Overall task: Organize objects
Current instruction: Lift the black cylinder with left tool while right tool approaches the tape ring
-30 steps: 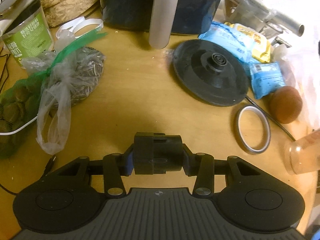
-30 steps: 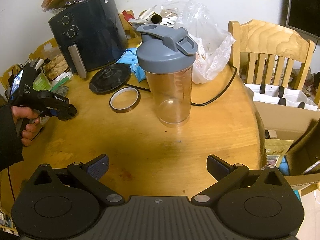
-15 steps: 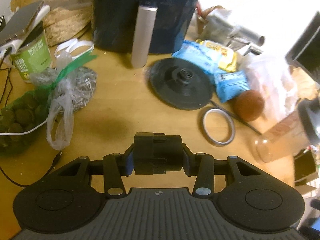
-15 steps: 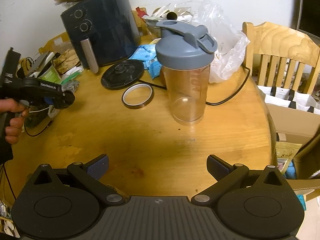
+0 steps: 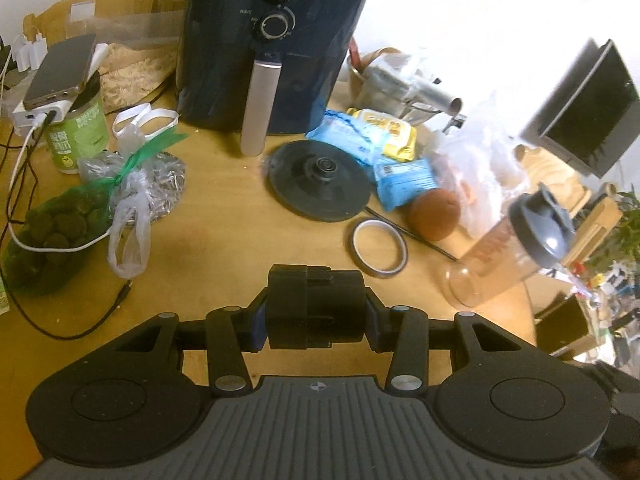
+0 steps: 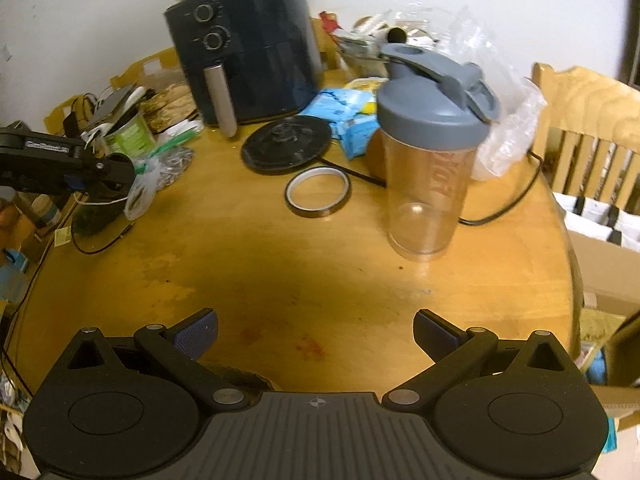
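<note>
The left gripper [image 5: 316, 312] is clamped on a black cylindrical part [image 5: 315, 307], its blue pads pressed against both sides, and holds it in the air above the round wooden table [image 6: 280, 264]. In the right wrist view this gripper hangs over the table's left edge, by the plastic bags [image 6: 160, 172]. The right gripper [image 6: 315, 330] has its jaws spread wide with nothing between them, over the near edge. A clear shaker bottle [image 6: 430, 184] with a grey lid stands upright toward the right edge, well ahead of the right gripper. A tape ring [image 6: 318, 193] lies flat just left of the bottle, in front of a black round base [image 6: 286, 148] and the air fryer [image 6: 244, 60] at the far edge.
</note>
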`<action>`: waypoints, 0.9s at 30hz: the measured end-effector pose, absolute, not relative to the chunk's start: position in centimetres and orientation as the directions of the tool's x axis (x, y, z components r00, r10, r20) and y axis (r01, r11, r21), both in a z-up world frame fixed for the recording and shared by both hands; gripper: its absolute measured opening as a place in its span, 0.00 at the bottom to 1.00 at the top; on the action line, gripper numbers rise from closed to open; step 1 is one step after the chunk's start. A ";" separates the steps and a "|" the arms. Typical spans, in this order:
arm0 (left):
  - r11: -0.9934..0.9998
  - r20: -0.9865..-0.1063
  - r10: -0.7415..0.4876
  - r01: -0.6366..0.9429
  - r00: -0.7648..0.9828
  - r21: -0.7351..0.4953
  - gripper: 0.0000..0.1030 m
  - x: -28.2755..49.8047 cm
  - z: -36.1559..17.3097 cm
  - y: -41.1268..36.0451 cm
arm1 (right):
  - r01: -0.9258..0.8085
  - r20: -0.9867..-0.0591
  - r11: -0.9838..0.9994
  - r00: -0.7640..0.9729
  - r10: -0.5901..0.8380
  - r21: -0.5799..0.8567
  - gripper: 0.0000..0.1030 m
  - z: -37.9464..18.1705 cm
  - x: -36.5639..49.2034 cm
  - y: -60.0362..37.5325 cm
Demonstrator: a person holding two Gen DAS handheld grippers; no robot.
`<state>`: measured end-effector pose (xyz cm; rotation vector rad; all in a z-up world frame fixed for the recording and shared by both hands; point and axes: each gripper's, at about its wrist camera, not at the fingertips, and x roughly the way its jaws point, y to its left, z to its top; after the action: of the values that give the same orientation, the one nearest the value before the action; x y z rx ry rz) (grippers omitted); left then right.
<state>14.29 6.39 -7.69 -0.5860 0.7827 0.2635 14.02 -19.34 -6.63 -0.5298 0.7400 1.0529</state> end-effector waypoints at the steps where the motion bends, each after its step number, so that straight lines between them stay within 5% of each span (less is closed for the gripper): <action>1: 0.813 -0.724 0.007 -0.426 0.689 -0.397 0.43 13.9 -7.5 6.2 | -0.913 -0.758 0.404 0.297 0.580 -0.049 1.00 -6.7 13.9 -19.1; 27: 0.775 -0.685 0.037 -0.453 0.728 -0.439 0.43 4.7 -5.7 3.5 | -0.970 -0.747 0.210 0.229 0.624 -0.123 1.00 -8.2 12.8 -10.9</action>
<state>4.70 3.53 -5.70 -0.6352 0.7125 0.2914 12.84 -10.89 -8.21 -0.6681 0.6309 1.2165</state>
